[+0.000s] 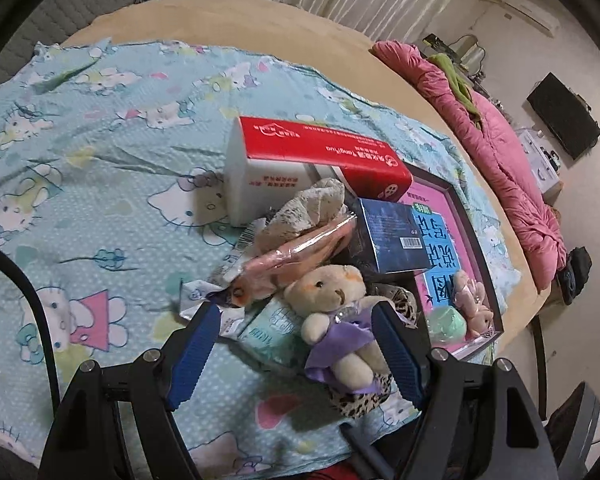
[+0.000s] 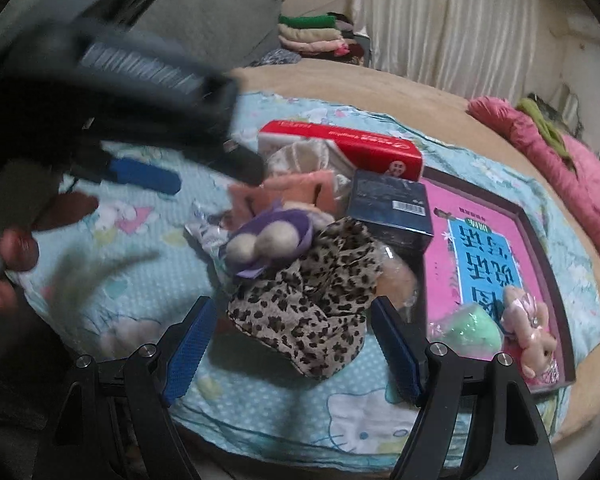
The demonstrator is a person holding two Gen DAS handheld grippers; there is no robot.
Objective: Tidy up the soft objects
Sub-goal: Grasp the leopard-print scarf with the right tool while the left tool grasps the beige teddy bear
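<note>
Soft toys heaped mid-bed on a cat-print sheet (image 1: 100,128). Going left to right in the left view: left claw (image 1: 296,344) wide, holding nothing, its blue pads either side of a teddy (image 1: 332,308) in a purple dress. Teddy lies on a tissue pack (image 1: 272,328) and leopard cloth (image 2: 312,304). Behind it a bagged pink toy (image 1: 300,252) and grey knit (image 1: 312,204), then red-white box (image 1: 300,160), dark blue box (image 1: 392,236). Further right a tray (image 1: 476,216) with a green ball (image 1: 446,320) and pink bunny (image 1: 474,300). Pink quilt (image 1: 500,148) on far bed edge. Right view: right claw (image 2: 292,344) wide, empty, over the leopard cloth; left claw blurred at upper left, fingers (image 2: 18,248) on its handle.
</note>
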